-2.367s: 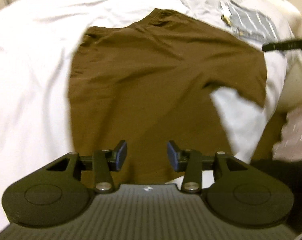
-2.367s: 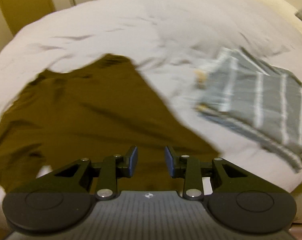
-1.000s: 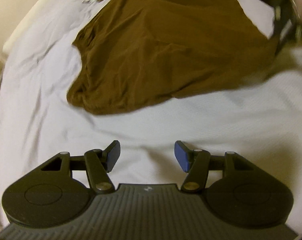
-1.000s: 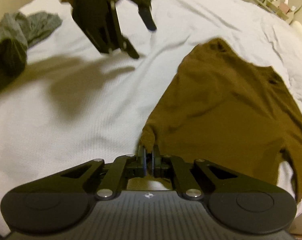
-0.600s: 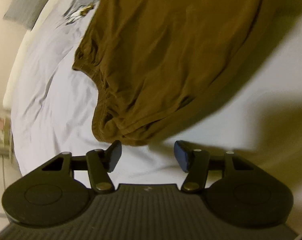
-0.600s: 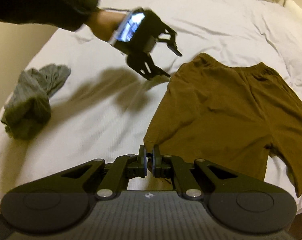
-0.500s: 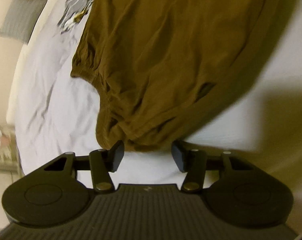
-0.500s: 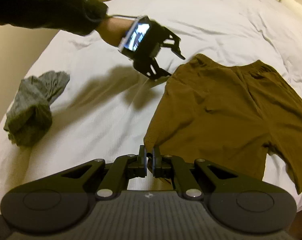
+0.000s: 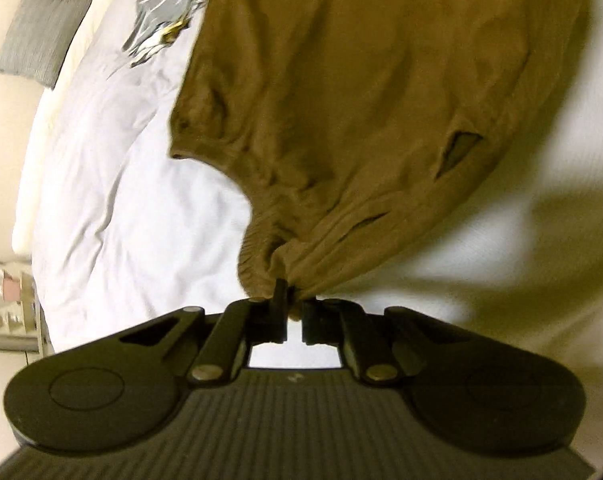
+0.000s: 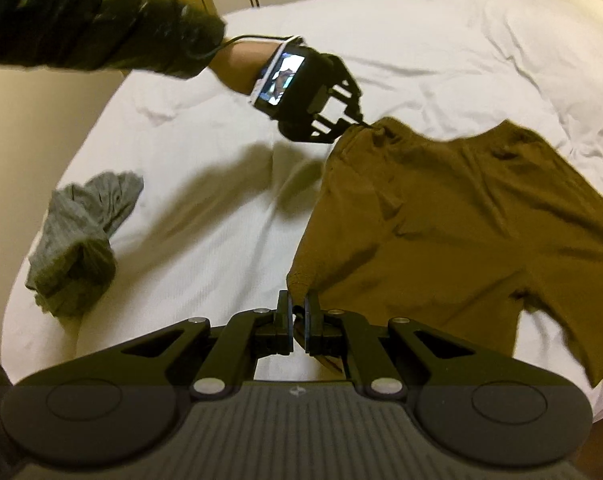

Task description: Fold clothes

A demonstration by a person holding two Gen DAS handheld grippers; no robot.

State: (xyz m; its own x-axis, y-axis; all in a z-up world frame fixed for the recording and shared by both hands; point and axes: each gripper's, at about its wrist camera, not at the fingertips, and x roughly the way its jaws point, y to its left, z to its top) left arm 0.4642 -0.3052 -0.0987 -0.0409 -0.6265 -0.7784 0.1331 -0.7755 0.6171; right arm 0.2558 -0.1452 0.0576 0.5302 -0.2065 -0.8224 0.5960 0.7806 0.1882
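**Both grippers pinching the brown shorts**

Left wrist view: the left gripper (image 9: 290, 294) has its fingers drawn in to a narrow gap, with a bunched corner of the shorts' (image 9: 361, 92) waistband caught between the tips. The cloth fans out ahead of the fingers, creased near the pinch, and lies over the white bed (image 9: 133, 208). Ahead and to the left of the fingers sits a grey striped garment (image 9: 165, 12), and farther left a grey cushion (image 9: 37, 52) against the wall. No writing can be read here.

Right wrist view: the right gripper (image 10: 298, 306) is nearly closed, clamped on a hem corner of the shorts (image 10: 461, 216), which spread ahead and to the right of the fingers. Straight ahead, the left gripper (image 10: 357, 122) reaches in from the upper left on a dark-sleeved arm (image 10: 93, 20), tips on the waistband corner. It carries a lit screen (image 10: 281, 76), too small to read. Left of the fingers lies a crumpled grey cloth (image 10: 81, 240).
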